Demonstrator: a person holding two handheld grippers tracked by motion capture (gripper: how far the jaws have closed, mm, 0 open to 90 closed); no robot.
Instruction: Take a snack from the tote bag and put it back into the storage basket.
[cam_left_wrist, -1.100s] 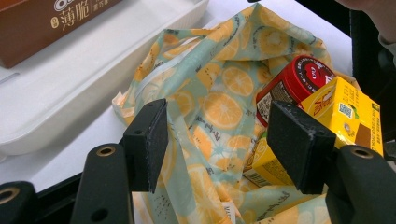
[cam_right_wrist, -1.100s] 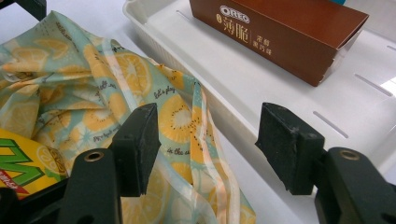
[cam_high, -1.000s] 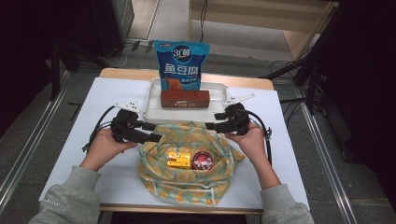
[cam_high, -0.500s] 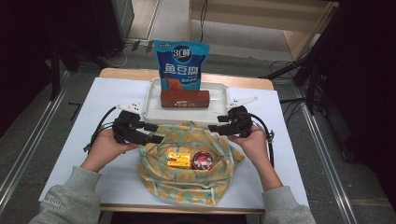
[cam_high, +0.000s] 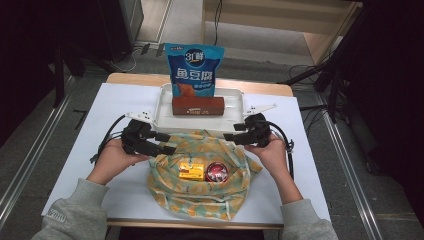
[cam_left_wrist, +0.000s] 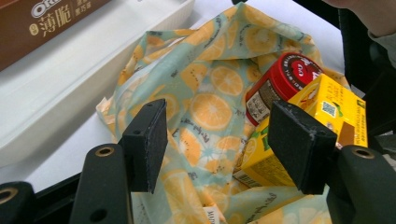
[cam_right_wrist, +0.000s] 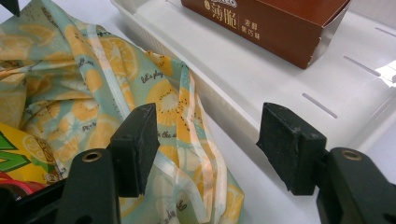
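Jaws of the left gripper and the right gripper are held wide apart, with nothing pinched between them. An orange-print cloth bag is spread on the white table, between both grippers and just in front of the white tray. A yellow box and a red can are seen lying inside it.
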